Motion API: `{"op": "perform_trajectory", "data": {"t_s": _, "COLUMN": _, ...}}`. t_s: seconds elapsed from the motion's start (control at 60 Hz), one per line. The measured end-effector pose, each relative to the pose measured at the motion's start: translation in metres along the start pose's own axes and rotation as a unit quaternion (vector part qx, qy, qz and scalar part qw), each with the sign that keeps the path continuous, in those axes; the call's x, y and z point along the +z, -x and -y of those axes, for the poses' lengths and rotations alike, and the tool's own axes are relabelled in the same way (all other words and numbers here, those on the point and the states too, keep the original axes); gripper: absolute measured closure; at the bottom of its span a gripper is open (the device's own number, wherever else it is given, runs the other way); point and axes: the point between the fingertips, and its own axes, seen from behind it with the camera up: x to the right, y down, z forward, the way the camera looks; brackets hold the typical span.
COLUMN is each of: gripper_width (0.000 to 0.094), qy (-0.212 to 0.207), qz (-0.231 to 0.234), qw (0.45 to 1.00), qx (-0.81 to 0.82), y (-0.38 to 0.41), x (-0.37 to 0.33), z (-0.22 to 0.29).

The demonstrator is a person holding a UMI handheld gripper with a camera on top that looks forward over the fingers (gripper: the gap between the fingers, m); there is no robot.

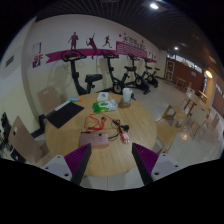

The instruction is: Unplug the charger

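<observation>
Gym floor, cable clutter (100,125) well beyond the wide-open, empty hand-held gripper (112,160).

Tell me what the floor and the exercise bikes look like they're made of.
Floor: apparently wood or laminate, warm tan and smooth with a dull sheen. Exercise bikes: probably painted metal frames, thin dark tubes. Gripper fingers are open, holding nothing.

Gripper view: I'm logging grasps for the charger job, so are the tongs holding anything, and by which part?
Nothing is held. The tongs are open with only floor between their fingers; the cables lie on the wooden floor beyond them.
</observation>
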Motion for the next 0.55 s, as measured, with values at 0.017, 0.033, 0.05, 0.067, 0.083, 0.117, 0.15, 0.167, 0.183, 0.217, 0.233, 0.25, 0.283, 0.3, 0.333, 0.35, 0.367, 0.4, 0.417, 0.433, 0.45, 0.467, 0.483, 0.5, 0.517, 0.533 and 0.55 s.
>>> {"op": "perform_trajectory", "data": {"t_s": 0.017, "gripper_width": 0.0078, "qy": -0.001, "qz": -0.001, "qw": 1.0, "qx": -0.001, "y": 0.004, "x": -0.01, "z": -0.001}}
{"op": "perform_trajectory", "data": {"t_s": 0.033, "gripper_width": 0.0078, "qy": -0.003, "qz": -0.002, "qw": 1.0, "qx": -0.002, "y": 0.007, "x": -0.012, "z": -0.004}}
{"op": "perform_trajectory", "data": {"t_s": 0.05, "gripper_width": 0.0079, "qy": -0.004, "qz": -0.005, "qw": 1.0, "qx": -0.002, "y": 0.01, "x": -0.023, "z": -0.005}}
{"op": "perform_trajectory", "data": {"t_s": 0.067, "gripper_width": 0.0079, "qy": -0.005, "qz": -0.007, "qw": 1.0, "qx": -0.002, "y": 0.012, "x": -0.031, "z": -0.006}}
{"op": "perform_trajectory", "data": {"t_s": 0.083, "gripper_width": 0.0078, "qy": -0.007, "qz": -0.009, "qw": 1.0, "qx": -0.003, "y": 0.015, "x": -0.039, "z": -0.008}}
{"op": "perform_trajectory", "data": {"t_s": 0.117, "gripper_width": 0.0082, "qy": -0.008, "qz": -0.011, "qw": 1.0, "qx": -0.005, "y": 0.021, "x": -0.053, "z": -0.012}}
{"op": "perform_trajectory", "data": {"t_s": 0.15, "gripper_width": 0.0083, "qy": -0.008, "qz": -0.012, "qw": 1.0, "qx": -0.009, "y": 0.026, "x": -0.063, "z": -0.017}}
{"op": "perform_trajectory", "data": {"t_s": 0.167, "gripper_width": 0.0077, "qy": -0.008, "qz": -0.013, "qw": 1.0, "qx": -0.01, "y": 0.029, "x": -0.068, "z": -0.019}}
{"op": "perform_trajectory", "data": {"t_s": 0.183, "gripper_width": 0.0076, "qy": -0.008, "qz": -0.014, "qw": 1.0, "qx": -0.011, "y": 0.032, "x": -0.073, "z": -0.021}}
{"op": "perform_trajectory", "data": {"t_s": 0.217, "gripper_width": 0.0081, "qy": -0.009, "qz": -0.015, "qw": 1.0, "qx": -0.013, "y": 0.036, "x": -0.081, "z": -0.026}}
{"op": "perform_trajectory", "data": {"t_s": 0.233, "gripper_width": 0.0084, "qy": -0.01, "qz": -0.017, "qw": 1.0, "qx": -0.013, "y": 0.038, "x": -0.085, "z": -0.027}}
{"op": "perform_trajectory", "data": {"t_s": 0.25, "gripper_width": 0.0083, "qy": -0.011, "qz": -0.019, "qw": 1.0, "qx": -0.014, "y": 0.039, "x": -0.091, "z": -0.031}}
{"op": "perform_trajectory", "data": {"t_s": 0.283, "gripper_width": 0.008, "qy": -0.011, "qz": -0.024, "qw": 1.0, "qx": -0.013, "y": 0.042, "x": -0.098, "z": -0.036}}
{"op": "perform_trajectory", "data": {"t_s": 0.3, "gripper_width": 0.0079, "qy": -0.011, "qz": -0.026, "qw": 1.0, "qx": -0.013, "y": 0.043, "x": -0.1, "z": -0.039}}
{"op": "perform_trajectory", "data": {"t_s": 0.333, "gripper_width": 0.0078, "qy": -0.008, "qz": -0.027, "qw": 1.0, "qx": -0.01, "y": 0.045, "x": -0.106, "z": -0.044}}
{"op": "perform_trajectory", "data": {"t_s": 0.35, "gripper_width": 0.008, "qy": -0.007, "qz": -0.027, "qw": 1.0, "qx": -0.007, "y": 0.048, "x": -0.109, "z": -0.047}}
{"op": "perform_trajectory", "data": {"t_s": 0.367, "gripper_width": 0.0083, "qy": -0.006, "qz": -0.027, "qw": 1.0, "qx": -0.005, "y": 0.05, "x": -0.111, "z": -0.05}}
{"op": "perform_trajectory", "data": {"t_s": 0.4, "gripper_width": 0.0083, "qy": -0.003, "qz": -0.028, "qw": 1.0, "qx": -0.005, "y": 0.053, "x": -0.114, "z": -0.056}}
{"op": "perform_trajectory", "data": {"t_s": 0.417, "gripper_width": 0.0081, "qy": -0.002, "qz": -0.028, "qw": 1.0, "qx": -0.005, "y": 0.054, "x": -0.116, "z": -0.059}}
{"op": "perform_trajectory", "data": {"t_s": 0.433, "gripper_width": 0.0081, "qy": -0.001, "qz": -0.028, "qw": 1.0, "qx": -0.005, "y": 0.055, "x": -0.118, "z": -0.061}}
{"op": "perform_trajectory", "data": {"t_s": 0.45, "gripper_width": 0.0082, "qy": 0.001, "qz": -0.027, "qw": 1.0, "qx": -0.005, "y": 0.055, "x": -0.121, "z": -0.064}}
{"op": "perform_trajectory", "data": {"t_s": 0.467, "gripper_width": 0.0082, "qy": 0.002, "qz": -0.027, "qw": 1.0, "qx": -0.005, "y": 0.056, "x": -0.123, "z": -0.066}}
{"op": "perform_trajectory", "data": {"t_s": 0.483, "gripper_width": 0.0079, "qy": 0.003, "qz": -0.027, "qw": 1.0, "qx": -0.005, "y": 0.057, "x": -0.123, "z": -0.068}}
{"op": "perform_trajectory", "data": {"t_s": 0.5, "gripper_width": 0.0082, "qy": 0.004, "qz": -0.027, "qw": 1.0, "qx": -0.005, "y": 0.057, "x": -0.124, "z": -0.07}}
{"op": "perform_trajectory", "data": {"t_s": 0.517, "gripper_width": 0.0083, "qy": 0.004, "qz": -0.027, "qw": 1.0, "qx": -0.005, "y": 0.057, "x": -0.125, "z": -0.071}}
{"op": "perform_trajectory", "data": {"t_s": 0.533, "gripper_width": 0.0078, "qy": 0.003, "qz": -0.027, "qw": 1.0, "qx": -0.005, "y": 0.058, "x": -0.125, "z": -0.072}}
{"op": "perform_trajectory", "data": {"t_s": 0.55, "gripper_width": 0.0083, "qy": 0.003, "qz": -0.027, "qw": 1.0, "qx": -0.004, "y": 0.058, "x": -0.125, "z": -0.073}}
